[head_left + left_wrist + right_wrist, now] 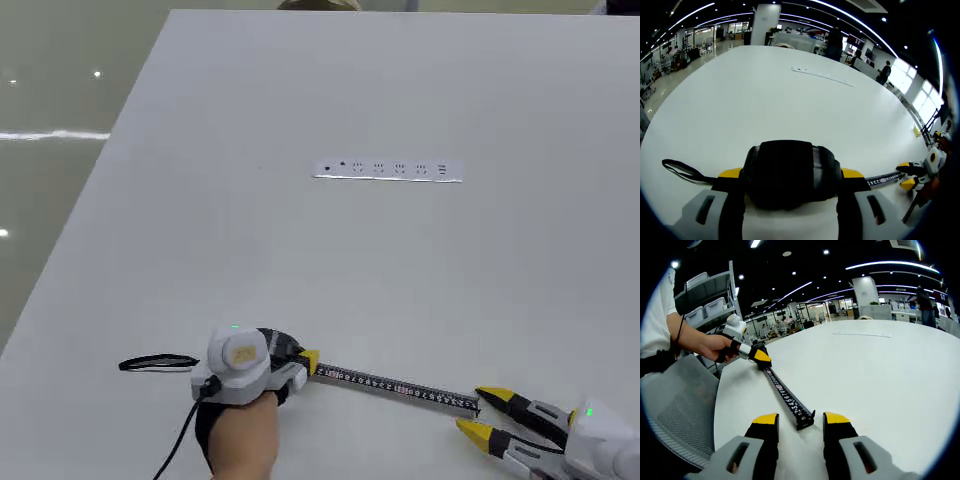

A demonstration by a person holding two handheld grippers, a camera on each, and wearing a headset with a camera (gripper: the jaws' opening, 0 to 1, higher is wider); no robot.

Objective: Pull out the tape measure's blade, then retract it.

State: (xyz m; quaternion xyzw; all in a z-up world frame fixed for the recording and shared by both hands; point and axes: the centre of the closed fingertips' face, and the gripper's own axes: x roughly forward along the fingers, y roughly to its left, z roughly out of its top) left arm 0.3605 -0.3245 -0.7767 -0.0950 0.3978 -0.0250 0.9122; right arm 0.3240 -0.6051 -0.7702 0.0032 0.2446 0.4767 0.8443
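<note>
The left hand-held gripper [791,175] is clamped on the black tape measure [283,348] at the near left of the white counter [400,270], its strap [155,363] trailing left. The blade [395,386] lies pulled out rightward. At near right, the right hand-held gripper [800,418] stands wide, jaws either side of the blade's end hook [474,403]. A power strip [388,171] lies farther off.

The tape measure [790,162] is clamped between the yellow-tipped jaws of the left gripper [791,174] on the white table [790,95]. Its strap [682,169] is laid out leftward, and its blade [883,178] is stretched rightward toward the right gripper [905,175].
</note>
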